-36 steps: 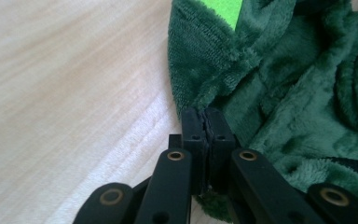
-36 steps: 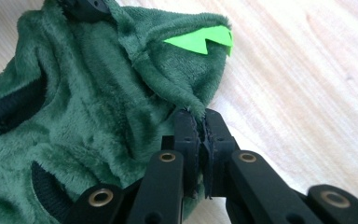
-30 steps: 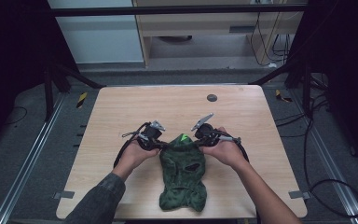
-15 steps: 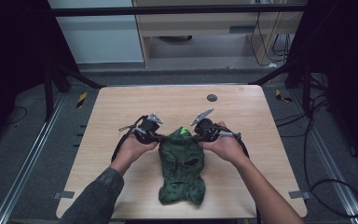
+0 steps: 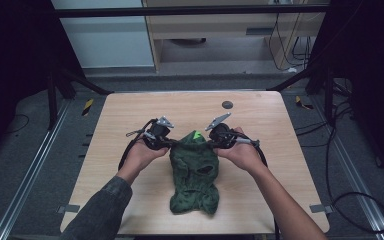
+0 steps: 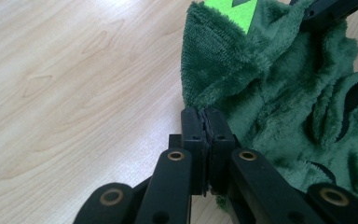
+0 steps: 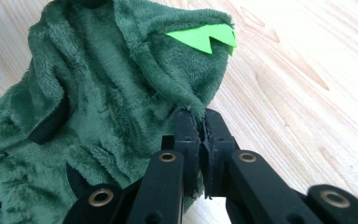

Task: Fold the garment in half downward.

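The person is reaching in from the near edge of the table, with both forearms coming forward and bending a little toward each other. The left hand is wearing a dark grey sleeve and is holding the left tool; the right hand, with a bare forearm, is holding the right tool. Both tools are pointing inward, toward the middle of the table, and each is carrying a grey three-cornered plate on top.

Between them a green garment is lying on the table, a little nearer to the near edge than to the far one. It is made of soft, fluffy plush of dark green colour, with some dark openings in it. At its far end it is forming a hood-like shape, and there a bright green patch with a toothed edge, flat and smooth, is sitting.

In the left gripper view the jaws of the left tool are pressing together on the edge of the garment. In the right gripper view the right tool is clenching the other edge of the garment, just under the patch.

The table is of pale wood with a visible grain. A small dark round disc is lying near its far edge, well apart from the garment.
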### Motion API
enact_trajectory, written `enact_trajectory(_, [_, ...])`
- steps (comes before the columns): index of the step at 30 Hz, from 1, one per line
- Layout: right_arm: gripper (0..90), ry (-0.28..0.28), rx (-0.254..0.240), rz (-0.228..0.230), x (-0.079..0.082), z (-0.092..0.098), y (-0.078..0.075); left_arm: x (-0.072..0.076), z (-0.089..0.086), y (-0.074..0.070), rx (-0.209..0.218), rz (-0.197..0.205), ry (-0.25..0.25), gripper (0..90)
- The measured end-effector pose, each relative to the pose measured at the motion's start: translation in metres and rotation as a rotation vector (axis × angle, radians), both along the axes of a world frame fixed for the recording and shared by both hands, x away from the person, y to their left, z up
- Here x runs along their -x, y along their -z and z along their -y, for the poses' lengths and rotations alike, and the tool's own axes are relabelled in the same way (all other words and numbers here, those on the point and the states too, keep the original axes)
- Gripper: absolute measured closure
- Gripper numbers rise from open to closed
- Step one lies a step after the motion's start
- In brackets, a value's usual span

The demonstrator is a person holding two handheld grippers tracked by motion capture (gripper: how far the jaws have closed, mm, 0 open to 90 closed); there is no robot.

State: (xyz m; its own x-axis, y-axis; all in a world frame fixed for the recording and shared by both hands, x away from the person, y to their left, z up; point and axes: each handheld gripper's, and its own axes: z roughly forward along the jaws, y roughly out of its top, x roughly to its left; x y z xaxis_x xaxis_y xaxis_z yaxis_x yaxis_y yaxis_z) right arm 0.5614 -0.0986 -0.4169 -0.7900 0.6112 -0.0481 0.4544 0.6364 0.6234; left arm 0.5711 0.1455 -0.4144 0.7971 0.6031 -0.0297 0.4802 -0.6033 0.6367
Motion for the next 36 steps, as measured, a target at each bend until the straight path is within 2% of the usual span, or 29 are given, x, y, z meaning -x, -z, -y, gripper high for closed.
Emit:
enact_trajectory(17, [85.9,0.001,0.007,0.033,-0.006,0.0,-0.019,-0.003,0.0,-0.015,0.001,0.032,-0.003,88.5])
enact_trajectory(26, [85.9,-0.003,0.007,0.042,-0.008,-0.002,-0.023,-0.004,-0.002,-0.018,0.006,0.037,-0.007,88.5])
enact_trajectory(36, [85.7,0.003,0.008,0.064,-0.012,-0.003,-0.033,-0.009,-0.001,-0.028,0.007,0.058,-0.019,88.5])
